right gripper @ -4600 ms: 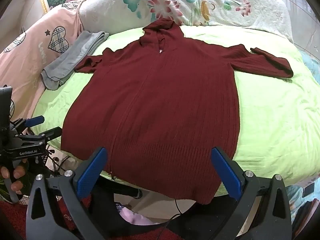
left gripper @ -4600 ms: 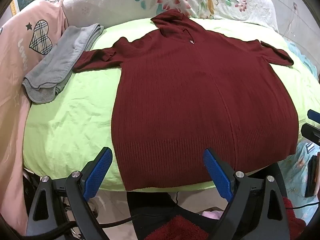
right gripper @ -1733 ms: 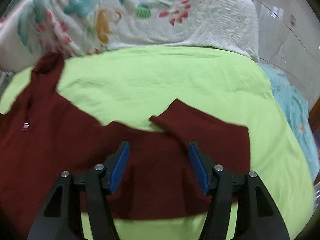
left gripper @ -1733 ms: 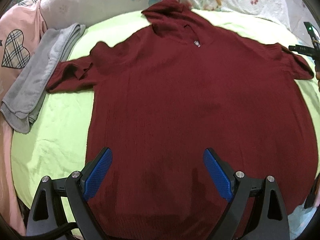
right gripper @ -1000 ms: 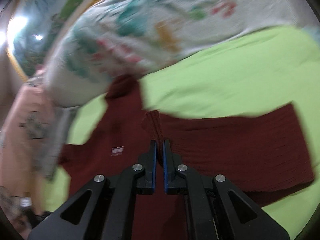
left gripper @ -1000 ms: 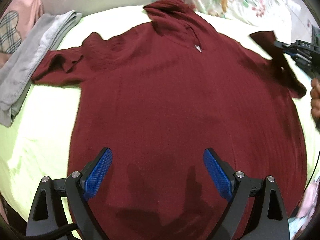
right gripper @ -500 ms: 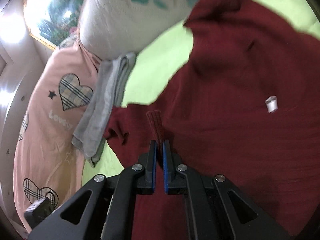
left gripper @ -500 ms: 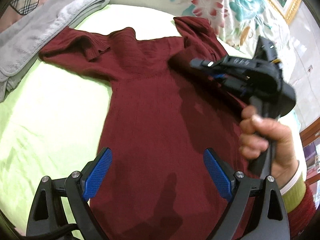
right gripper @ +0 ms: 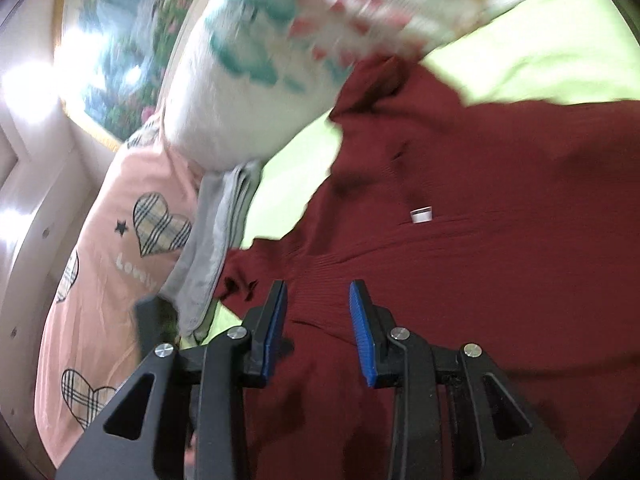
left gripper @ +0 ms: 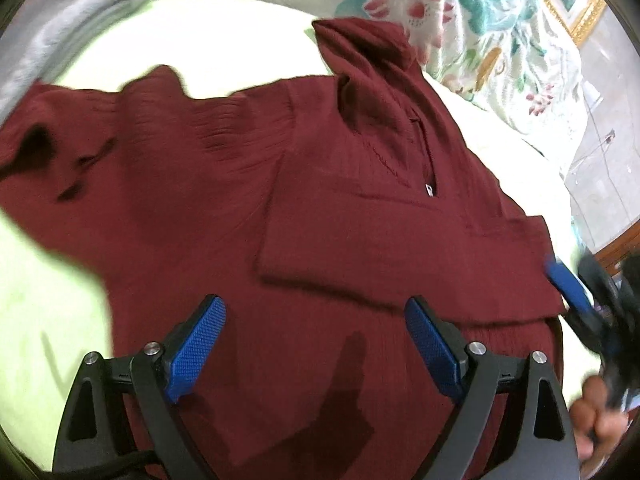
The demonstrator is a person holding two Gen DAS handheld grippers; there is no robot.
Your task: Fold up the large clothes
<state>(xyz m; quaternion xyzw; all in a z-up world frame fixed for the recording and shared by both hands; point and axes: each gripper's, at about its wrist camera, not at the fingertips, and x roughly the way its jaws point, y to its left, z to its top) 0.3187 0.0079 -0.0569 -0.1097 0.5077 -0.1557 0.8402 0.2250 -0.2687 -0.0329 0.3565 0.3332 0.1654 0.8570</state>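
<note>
Now, item: dark red hooded sweater [left gripper: 224, 184], laid front-up across the lime-green bed [left gripper: 48, 304], hood toward the floral bedding [left gripper: 472, 28].
Change, sleeve: right sleeve [left gripper: 380, 240], which lay out to the side on the sheet a moment ago, is folded in across the chest; its cuff end lies near the middle of the body, just below the small white zip tab [left gripper: 429, 189].
Change, right gripper [right gripper: 318, 320]: clenched on the cuff half a second ago; jaws are opening now, nothing between them, knit lying flat under the blue pads. In the left wrist view it shows only as a blurred blue finger at the frame's right edge, above the person's hand [left gripper: 600, 416].
Left gripper [left gripper: 316, 348]: jaws wide apart though closing slightly, empty, hanging over the lower body of the sweater; it has swung toward the left shoulder.
Left sleeve [left gripper: 52, 160]: unfolded, bunched at the cuff, reaching toward the folded grey garment [right gripper: 216, 248]; edges blurred, so exact lie probably rumpled.
Surroundings: pink heart-print bedding [right gripper: 120, 248] beyond the grey garment.
Task standing: first sleeve fold looks done; left sleeve likely next, then the body folds.
</note>
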